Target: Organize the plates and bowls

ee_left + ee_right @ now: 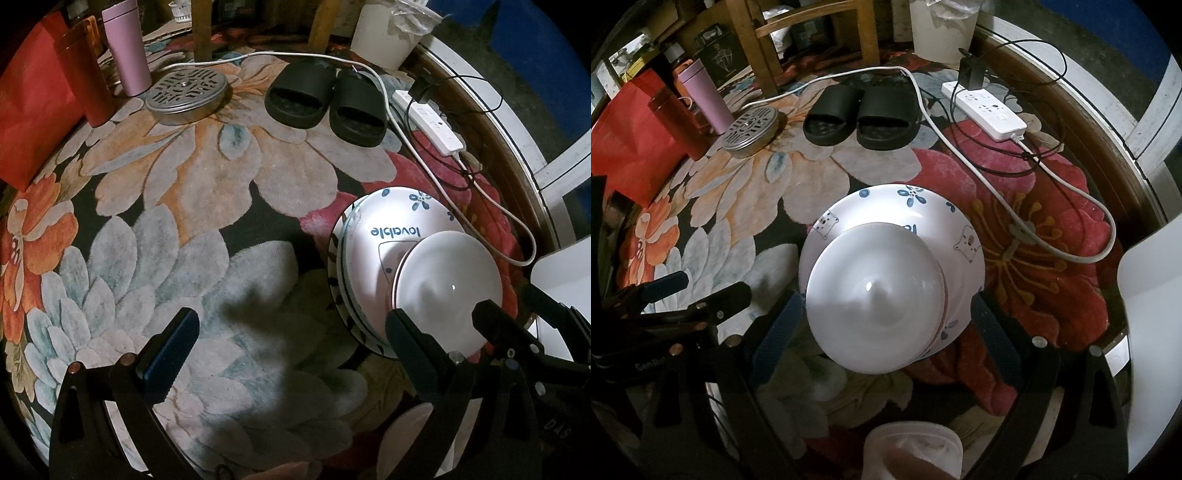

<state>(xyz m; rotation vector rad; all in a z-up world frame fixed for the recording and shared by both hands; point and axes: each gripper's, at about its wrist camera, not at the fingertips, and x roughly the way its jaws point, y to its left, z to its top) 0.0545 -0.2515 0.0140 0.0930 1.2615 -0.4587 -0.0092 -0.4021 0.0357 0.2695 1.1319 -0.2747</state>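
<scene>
A stack of white plates with blue bear and flower prints (901, 210) lies on the floral carpet; it also shows in the left wrist view (373, 229) at right. A plain white bowl (875, 295) sits on top of the stack, seen in the left wrist view (447, 288) too. My right gripper (882, 328) is open, its jaws standing either side of the bowl without touching it. My left gripper (295, 347) is open and empty over the carpet, left of the stack; its right finger (410, 343) is just in front of the stack's edge.
Black slippers (864, 114), a round metal grate lid (751, 131), a pink tumbler (703, 96), a red bag (631, 144), a white power strip (984, 110) with cables and a white bucket (940, 29) ring the carpet. A wooden chair (809, 33) stands behind.
</scene>
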